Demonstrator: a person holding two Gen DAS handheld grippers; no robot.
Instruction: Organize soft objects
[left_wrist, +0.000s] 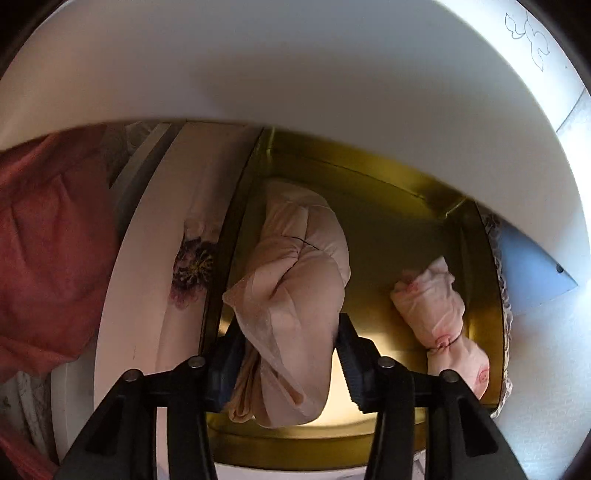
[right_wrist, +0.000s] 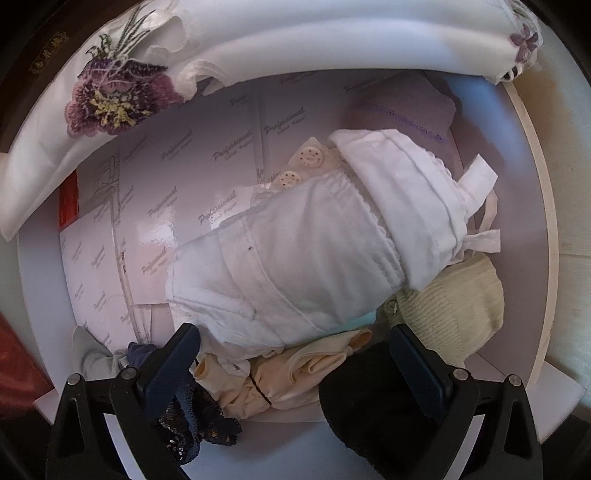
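**Left claw closed, right claw spread**

We hold our left claw (left_wrist: 290, 363) with both fingers pressed inward against what sits between them. Our right claw (right_wrist: 295, 363) hangs with fingers wide apart, gripping nothing.

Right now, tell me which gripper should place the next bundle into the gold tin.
Left. The left gripper already clamps the peach bundle over the gold tin, beside the pink rolled bundle. The right gripper is open and empty above the white garment in the white box.

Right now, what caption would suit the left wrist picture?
Left gripper clasps a rolled peach garment over a gold tin holding another pink roll.
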